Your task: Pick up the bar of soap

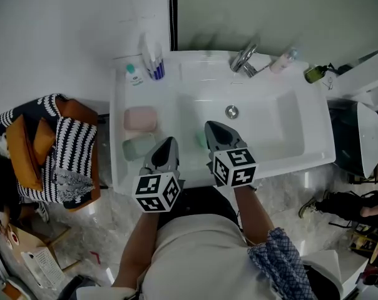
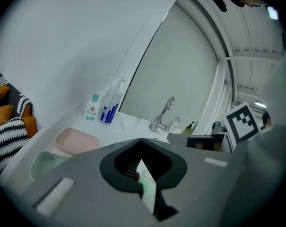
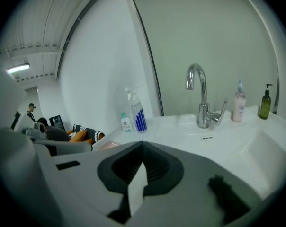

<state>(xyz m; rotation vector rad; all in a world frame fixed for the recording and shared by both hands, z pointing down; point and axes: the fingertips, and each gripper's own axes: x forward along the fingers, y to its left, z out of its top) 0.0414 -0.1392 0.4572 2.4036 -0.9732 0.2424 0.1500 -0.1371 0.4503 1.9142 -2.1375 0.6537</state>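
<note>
**Soap's in the basin, neither gripper has it**

The pale green bar of soap (image 1: 201, 140) lies inside the white ceramic sink (image 1: 283, 136), just beside the right gripper (image 1: 214, 127), whose jaws are squeezed together on nothing. The left gripper (image 1: 168, 142) looks closed and empty too

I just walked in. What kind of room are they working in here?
Most likely a bathroom, or a mock-up of one. There is a white sink with a chrome tap, a pink soap dish on its left ledge, and a spray bottle standing by the wall.
</note>
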